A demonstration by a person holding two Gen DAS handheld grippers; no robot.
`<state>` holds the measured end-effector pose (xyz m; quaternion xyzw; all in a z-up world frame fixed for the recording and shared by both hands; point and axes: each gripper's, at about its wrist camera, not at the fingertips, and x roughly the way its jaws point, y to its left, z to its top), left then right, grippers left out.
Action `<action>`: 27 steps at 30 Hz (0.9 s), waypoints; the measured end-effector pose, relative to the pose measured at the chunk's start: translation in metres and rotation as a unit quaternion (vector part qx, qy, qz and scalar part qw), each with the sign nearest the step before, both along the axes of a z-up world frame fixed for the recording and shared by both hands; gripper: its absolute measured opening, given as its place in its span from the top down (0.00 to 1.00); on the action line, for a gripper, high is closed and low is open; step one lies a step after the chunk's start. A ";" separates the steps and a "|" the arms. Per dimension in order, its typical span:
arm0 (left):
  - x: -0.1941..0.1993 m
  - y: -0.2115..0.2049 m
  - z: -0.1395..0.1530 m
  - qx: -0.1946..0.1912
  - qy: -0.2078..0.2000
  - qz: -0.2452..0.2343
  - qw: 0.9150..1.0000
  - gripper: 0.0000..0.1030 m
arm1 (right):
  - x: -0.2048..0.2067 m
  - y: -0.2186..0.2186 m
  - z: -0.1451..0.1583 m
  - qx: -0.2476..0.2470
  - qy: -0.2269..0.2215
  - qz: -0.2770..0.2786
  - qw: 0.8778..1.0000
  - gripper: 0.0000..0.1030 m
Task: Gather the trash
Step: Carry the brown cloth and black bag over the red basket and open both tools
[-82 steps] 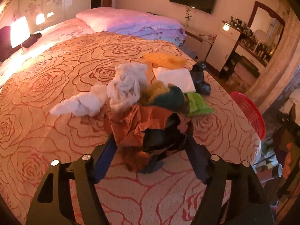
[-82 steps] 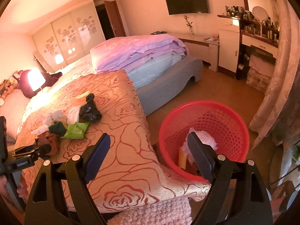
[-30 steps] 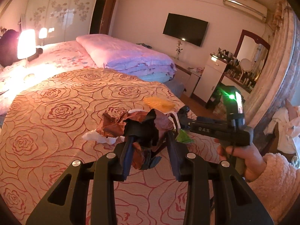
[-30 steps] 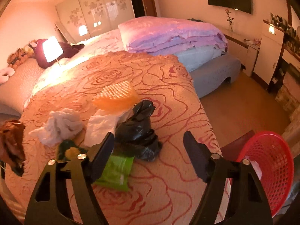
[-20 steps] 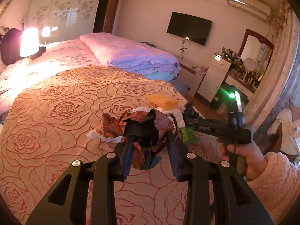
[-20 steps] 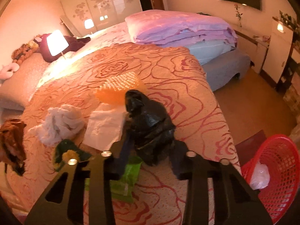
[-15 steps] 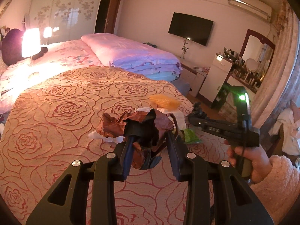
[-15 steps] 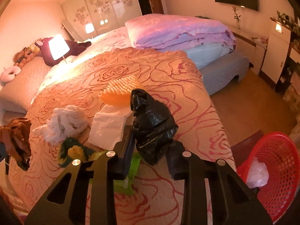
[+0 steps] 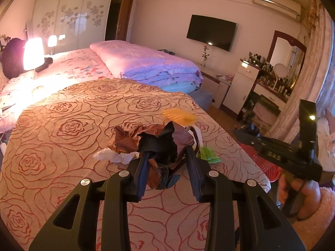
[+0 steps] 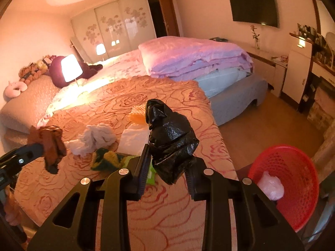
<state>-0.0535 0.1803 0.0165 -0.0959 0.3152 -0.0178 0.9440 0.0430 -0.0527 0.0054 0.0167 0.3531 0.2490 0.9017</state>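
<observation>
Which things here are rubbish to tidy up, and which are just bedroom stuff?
For the job: black bag in the right gripper, brown wrapper in the left gripper, white tissue, green packet, red basket.

Just lying about: lamp, pink quilt, television.

Both the left gripper point(image 9: 167, 167) and the right gripper point(image 10: 166, 164) are showing matte black frames, silver screws and dark blue finger pads; a fluffy pink sleeve point(image 9: 323, 209) is covering the wrist behind the right one.

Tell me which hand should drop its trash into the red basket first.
Right, probably. The right tool grips the black bag with the red basket just beside it; the left tool holds brown wrappers farther across the bed.
</observation>
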 end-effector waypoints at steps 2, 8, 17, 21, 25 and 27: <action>0.003 -0.005 0.001 0.004 0.001 -0.005 1.000 0.69 | -0.006 -0.008 0.003 -0.001 -0.003 -0.008 1.000 0.71; 0.015 -0.027 0.005 0.014 0.002 -0.030 0.999 0.69 | -0.013 -0.034 0.012 0.013 -0.008 -0.038 0.999 0.71; 0.037 -0.066 0.012 0.027 0.000 -0.074 0.997 0.69 | -0.020 -0.069 0.025 0.019 -0.025 -0.077 0.997 0.71; 0.048 -0.083 0.013 0.034 -0.001 -0.092 0.995 0.69 | -0.020 -0.085 0.028 0.014 -0.029 -0.096 0.995 0.71; 0.058 -0.103 0.015 0.033 0.000 -0.114 0.993 0.69 | -0.021 -0.103 0.031 0.007 -0.030 -0.114 0.993 0.71; 0.062 -0.112 0.015 0.034 0.000 -0.124 0.992 0.69 | -0.022 -0.112 0.030 0.002 -0.030 -0.125 0.992 0.70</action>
